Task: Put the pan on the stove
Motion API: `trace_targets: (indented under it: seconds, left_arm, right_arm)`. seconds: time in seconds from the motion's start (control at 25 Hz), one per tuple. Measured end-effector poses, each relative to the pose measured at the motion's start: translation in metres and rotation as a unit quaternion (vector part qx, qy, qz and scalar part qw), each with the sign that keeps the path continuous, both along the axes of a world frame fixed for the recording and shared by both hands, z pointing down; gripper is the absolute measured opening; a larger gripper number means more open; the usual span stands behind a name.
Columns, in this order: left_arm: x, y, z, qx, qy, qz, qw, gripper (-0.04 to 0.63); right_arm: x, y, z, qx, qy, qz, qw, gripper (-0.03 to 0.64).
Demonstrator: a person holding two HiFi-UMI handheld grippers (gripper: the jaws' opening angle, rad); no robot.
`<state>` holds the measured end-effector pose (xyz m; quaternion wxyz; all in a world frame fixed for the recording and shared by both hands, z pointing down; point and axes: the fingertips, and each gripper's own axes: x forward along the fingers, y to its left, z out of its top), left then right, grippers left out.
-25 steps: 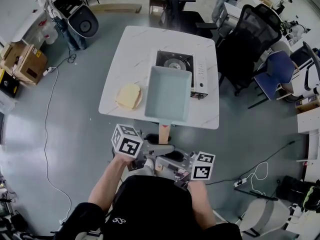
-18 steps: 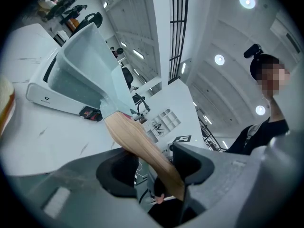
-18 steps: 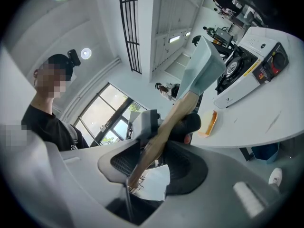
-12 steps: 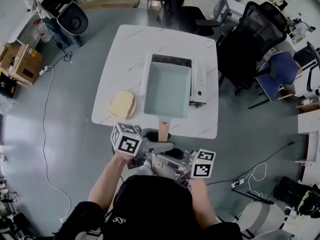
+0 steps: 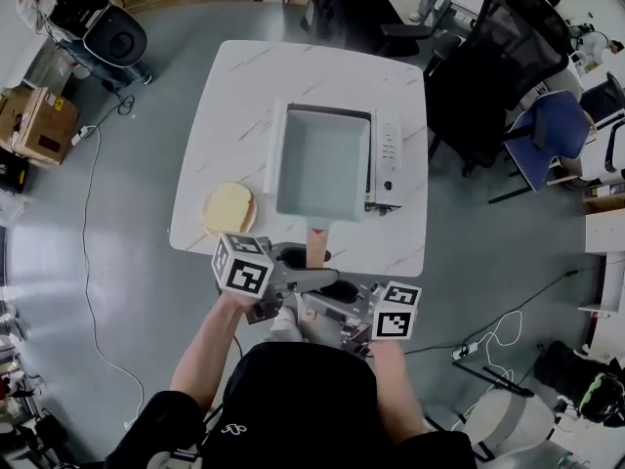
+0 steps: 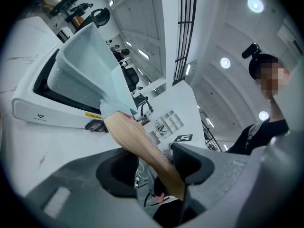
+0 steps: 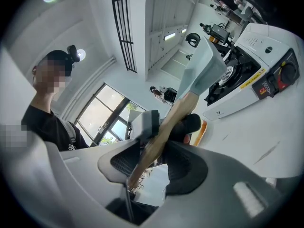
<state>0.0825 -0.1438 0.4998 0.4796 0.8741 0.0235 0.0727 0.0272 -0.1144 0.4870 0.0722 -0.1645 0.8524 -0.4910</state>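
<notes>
**Pan.** The pale blue rectangular pan [image 5: 322, 164] sits directly ahead of both grippers, over the white stove [image 5: 389, 159]. Its wooden handle [image 5: 316, 244] runs back toward the jaws.

**Left gripper.** The left gripper [image 6: 154, 167] is clamped on the handle. The wood passes between its two dark pads and presses against the right one.

**Right gripper.** The right gripper [image 7: 152, 156] grips the same handle from the opposite side. Its jaws are closed on the wood just behind the other pair.

**Head view.**
- The pan covers the burner completely.
- Only the control strip of the stove shows, past the pan's right edge.
- This view cannot establish whether the pan's base touches the stove.

**Right gripper view.**
- Part of the burner [image 7: 232, 72] is exposed beside the pan's underside.
- The front panel carries a knob [image 7: 284, 73], ahead and right of the jaws.
- Contact between pan and burner cannot be confirmed here either.

**Left gripper view.**
- It shows the stove's other long side and the inside of the pan, tilted in frame.
- Neither the burner nor the knob is visible.

**Surroundings.**
- The stove stands on a white marble-pattern table [image 5: 244, 96].
- A round yellow item [image 5: 229, 206] lies on the table, ahead and left of the left gripper and well apart from the pan.
- Black office chairs [image 5: 488, 66] stand beyond the table, ahead and to the right.
</notes>
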Motion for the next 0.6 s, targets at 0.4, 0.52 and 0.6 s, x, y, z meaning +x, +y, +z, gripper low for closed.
trace_targets:
  seconds: [0.4,0.52,0.6]
  left_arm:
    - [0.007,-0.030,0.012,-0.012,-0.004,-0.005,0.9999,0.232]
    - [0.009,-0.038,0.017,-0.017,-0.006,-0.007,0.9998,0.232]
    - [0.011,-0.044,0.019,-0.020,-0.006,-0.007,0.9998,0.232]
  right_arm:
    - [0.007,-0.030,0.011,-0.013,0.001,-0.004,1.000,0.170]
    - [0.010,-0.038,0.016,-0.017,0.001,-0.006,1.000,0.170]
    - [0.011,-0.043,0.018,-0.021,0.002,-0.007,1.000,0.170]
